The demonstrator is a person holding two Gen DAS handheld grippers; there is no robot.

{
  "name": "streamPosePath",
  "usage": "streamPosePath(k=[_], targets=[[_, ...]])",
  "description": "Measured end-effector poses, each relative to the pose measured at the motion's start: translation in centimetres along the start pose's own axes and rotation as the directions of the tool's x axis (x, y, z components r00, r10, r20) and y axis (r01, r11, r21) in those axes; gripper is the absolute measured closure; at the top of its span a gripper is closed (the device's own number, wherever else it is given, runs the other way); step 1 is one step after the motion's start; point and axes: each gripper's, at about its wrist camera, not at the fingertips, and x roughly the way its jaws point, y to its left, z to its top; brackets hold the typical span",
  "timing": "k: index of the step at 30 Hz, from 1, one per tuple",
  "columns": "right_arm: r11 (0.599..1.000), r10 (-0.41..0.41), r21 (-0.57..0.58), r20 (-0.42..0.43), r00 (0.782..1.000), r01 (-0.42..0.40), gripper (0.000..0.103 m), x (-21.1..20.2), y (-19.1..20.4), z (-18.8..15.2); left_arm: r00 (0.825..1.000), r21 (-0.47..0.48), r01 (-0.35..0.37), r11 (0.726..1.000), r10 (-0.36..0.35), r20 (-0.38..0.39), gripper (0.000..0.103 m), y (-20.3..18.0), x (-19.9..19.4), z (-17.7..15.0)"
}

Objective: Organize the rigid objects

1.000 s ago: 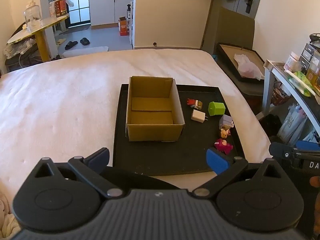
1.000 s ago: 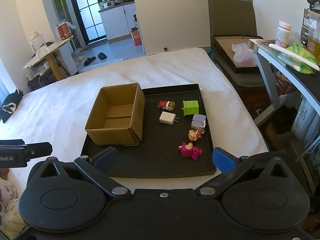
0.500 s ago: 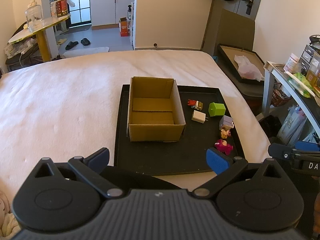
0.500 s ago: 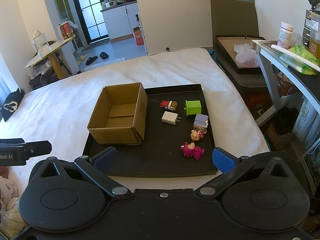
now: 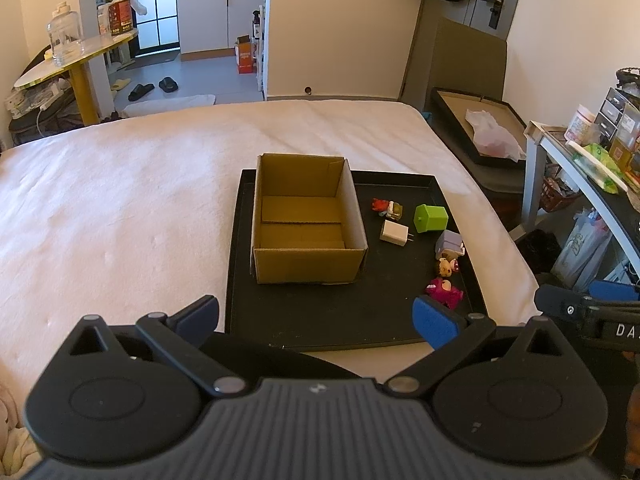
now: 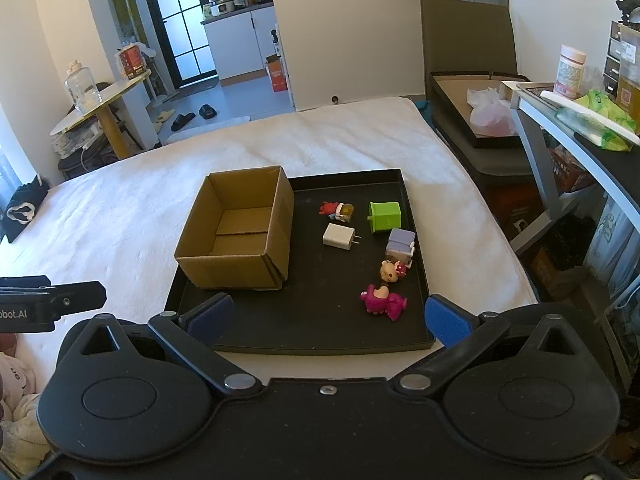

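While both tools, left point(image 5: 316, 318) and right point(image 6: 328, 316), hover spread and empty before the tray point(image 6: 304, 332), six toys lie beside the empty box point(image 6: 240, 232); nothing's packed, so grasping the pink toy point(image 6: 384, 299) seems next.

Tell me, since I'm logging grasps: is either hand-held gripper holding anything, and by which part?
Nothing is held: left hand-held gripper and right hand-held gripper are both open and empty.

Bed point(image 5: 120, 208) with a white cover carries a black tray point(image 5: 320, 320), set toward its right edge. On the tray: open cardboard box point(image 5: 306, 264) on the left half, small items loose to its right. A black cloth point(image 6: 24, 212) lies at the bed's left edge.
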Motion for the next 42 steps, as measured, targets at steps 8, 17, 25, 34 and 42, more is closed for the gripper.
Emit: streamPosePath(k=[8,17,25,34,42], targets=[[1.000,0.000,0.004,-0.004,1.000,0.000,0.000,0.09,-0.07,0.00,1.000,0.000,0.001,1.000,-0.001,0.001,0.001,-0.06,0.16,-0.01],[1.000,0.001,0.004,-0.001,1.000,-0.001,0.000,0.11,-0.13,0.08,1.000,0.000,0.000,1.000,0.000,-0.002,0.001,-0.05,0.29,0.02],[1.000,0.003,0.002,0.001,1.000,-0.003,0.000,0.08,-0.11,0.03,1.000,0.000,-0.001,1.000,0.001,-0.001,0.001,-0.10,0.28,0.14],[1.000,0.003,0.001,0.000,1.000,-0.003,0.000,0.10,-0.14,0.04,1.000,0.002,0.000,1.000,0.000,-0.003,0.001,-0.04,0.34,0.15],[1.000,0.009,0.006,0.001,1.000,-0.009,0.000,0.18,-0.27,-0.01,1.000,0.003,-0.004,1.000,0.004,-0.004,0.001,0.05,0.81,0.04]])
